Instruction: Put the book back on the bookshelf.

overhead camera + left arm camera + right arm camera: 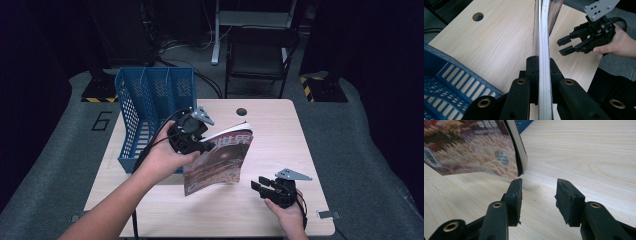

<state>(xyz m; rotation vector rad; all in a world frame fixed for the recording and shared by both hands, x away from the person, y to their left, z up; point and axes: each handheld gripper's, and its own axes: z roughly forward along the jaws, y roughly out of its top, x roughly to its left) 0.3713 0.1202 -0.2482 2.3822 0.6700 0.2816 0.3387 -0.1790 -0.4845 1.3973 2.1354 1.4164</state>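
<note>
Glossy red-brown magazine with white Chinese title (pixel 220 162) held off pale wooden table (pixel 280 130), cover tilted, just right of blue slotted plastic file rack (pixel 150 107). Left gripper (pixel 192 137), between rack and magazine, clamped on magazine's upper edge; pages seen squeezed between jaws in left gripper view. Right gripper (pixel 261 186), right of magazine and apart from it, jaws spread, nothing between them. Risk: one-sided pinch lets thin magazine sag or slide out; loose lower corner may catch rack divider if swung toward slot.
</note>
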